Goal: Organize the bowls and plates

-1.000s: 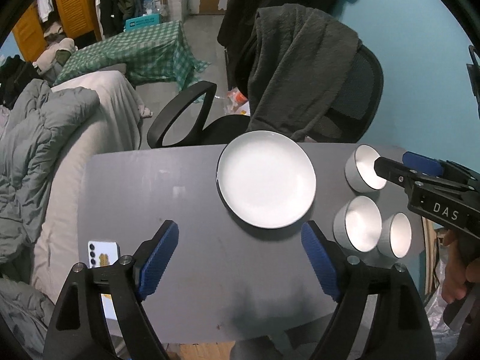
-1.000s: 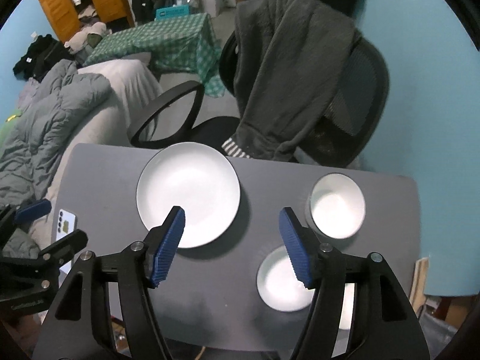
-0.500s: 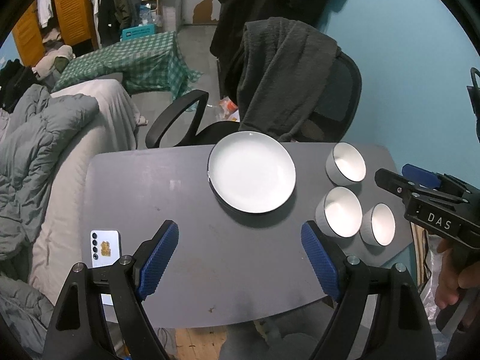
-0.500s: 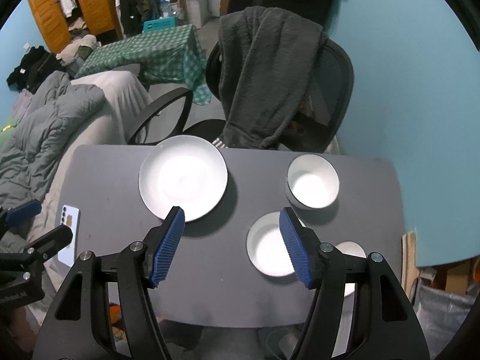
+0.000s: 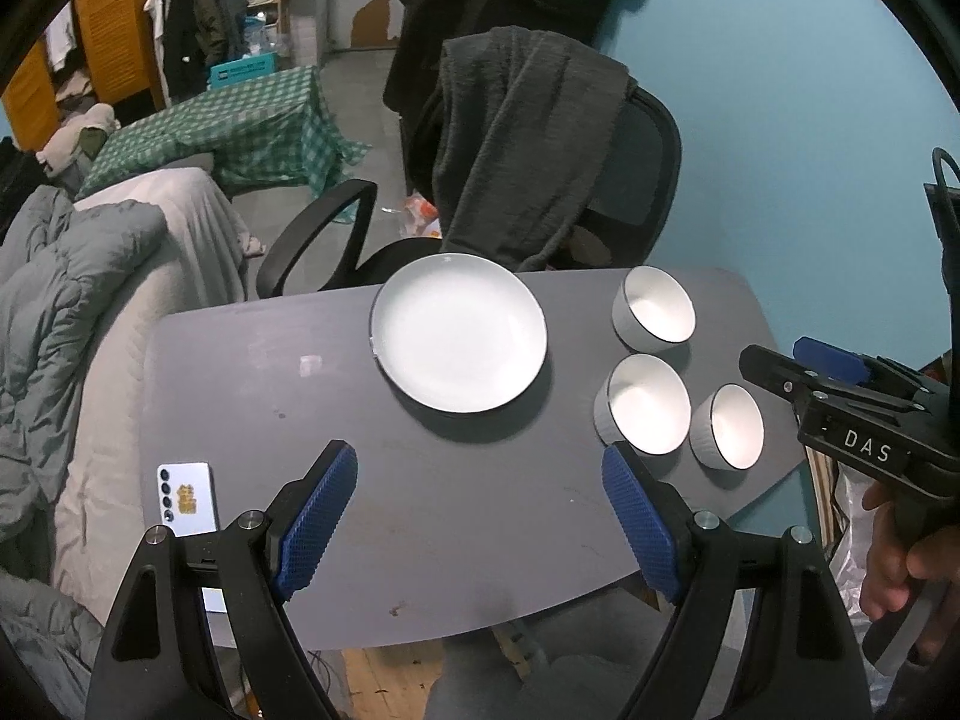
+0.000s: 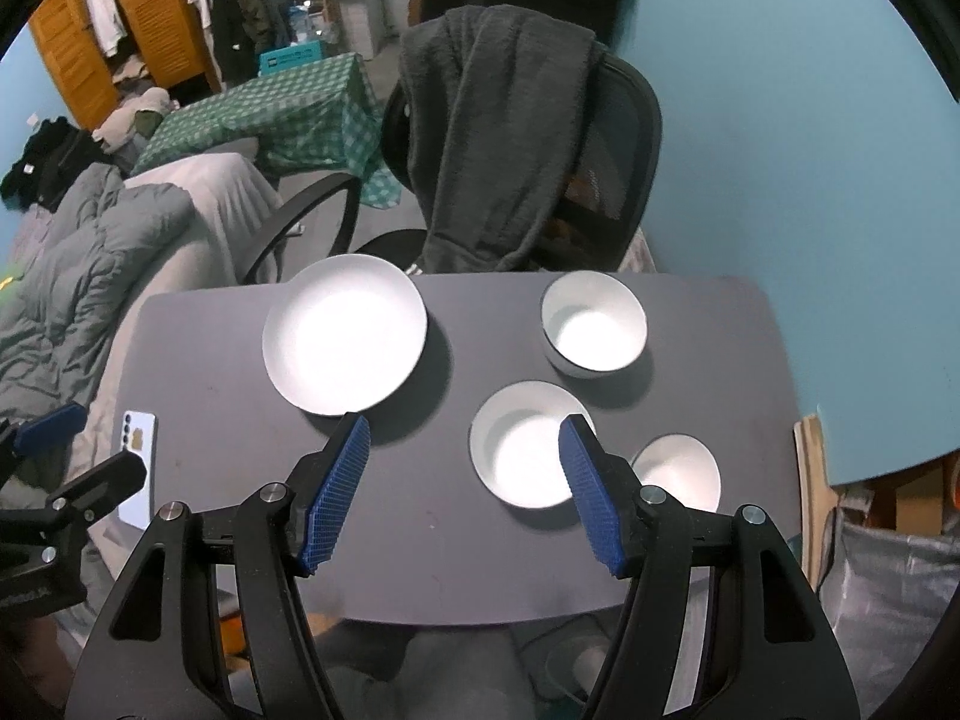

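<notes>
A white plate (image 5: pixel 459 333) (image 6: pixel 345 342) lies at the far middle of the grey table (image 5: pixel 270 372) (image 6: pixel 198 396). Three white bowls stand to its right: a far bowl (image 5: pixel 654 312) (image 6: pixel 594 324), a middle bowl (image 5: pixel 642 405) (image 6: pixel 519 444) and a small near bowl (image 5: pixel 729 426) (image 6: pixel 678 471). My left gripper (image 5: pixel 480 516) is open and empty, high above the table's near side. My right gripper (image 6: pixel 465 486) is open and empty, above the near edge, with the middle bowl showing between its fingers. It also shows in the left wrist view (image 5: pixel 798 363) at the right.
A phone (image 5: pixel 189 504) (image 6: pixel 138 462) lies at the table's near left corner. An office chair (image 5: pixel 540 180) (image 6: pixel 516 150) draped with a dark garment stands behind the table. A bed with grey bedding (image 5: pixel 72 300) is at the left, a teal wall at the right.
Both grippers have pulled back and up from the table, so the plate and bowls look smaller and more of the table shows. Both stay open.
</notes>
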### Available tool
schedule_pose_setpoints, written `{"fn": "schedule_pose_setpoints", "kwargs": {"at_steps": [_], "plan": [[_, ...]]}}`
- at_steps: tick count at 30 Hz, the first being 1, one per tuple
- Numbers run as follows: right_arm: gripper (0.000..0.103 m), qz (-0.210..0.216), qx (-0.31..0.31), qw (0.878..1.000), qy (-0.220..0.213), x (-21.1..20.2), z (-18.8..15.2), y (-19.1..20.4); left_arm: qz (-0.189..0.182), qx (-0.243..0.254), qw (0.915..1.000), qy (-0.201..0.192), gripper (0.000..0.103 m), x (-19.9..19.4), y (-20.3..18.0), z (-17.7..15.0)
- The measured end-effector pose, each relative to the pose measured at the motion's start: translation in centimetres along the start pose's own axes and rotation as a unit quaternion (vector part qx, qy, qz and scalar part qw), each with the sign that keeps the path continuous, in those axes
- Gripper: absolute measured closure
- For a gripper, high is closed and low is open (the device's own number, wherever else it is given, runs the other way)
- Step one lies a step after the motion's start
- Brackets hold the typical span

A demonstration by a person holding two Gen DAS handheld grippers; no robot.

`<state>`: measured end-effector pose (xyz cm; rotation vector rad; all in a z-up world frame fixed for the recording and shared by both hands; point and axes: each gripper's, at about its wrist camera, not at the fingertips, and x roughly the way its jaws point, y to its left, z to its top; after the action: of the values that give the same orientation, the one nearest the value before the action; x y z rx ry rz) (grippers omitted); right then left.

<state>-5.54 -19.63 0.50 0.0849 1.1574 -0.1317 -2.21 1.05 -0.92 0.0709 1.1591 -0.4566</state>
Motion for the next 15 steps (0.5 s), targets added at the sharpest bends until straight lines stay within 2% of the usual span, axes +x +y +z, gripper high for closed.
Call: {"fn": "schedule_pose_setpoints", "kwargs": {"at_steps": [8, 15], "plan": [[0.038, -0.017, 0.030, 0.999, 0.009, -0.1, -0.7, -2.8, -0.020, 0.034, 0.9991, 0.017, 0.018, 1.2, -2.8, 0.8], [0.038, -0.018, 0.053, 0.998, 0.011, 0.3, -0.7, -6.5, -0.023, 0.075, 0.9965, 0.029, 0.018, 2.8, -6.3, 1.9]]}}
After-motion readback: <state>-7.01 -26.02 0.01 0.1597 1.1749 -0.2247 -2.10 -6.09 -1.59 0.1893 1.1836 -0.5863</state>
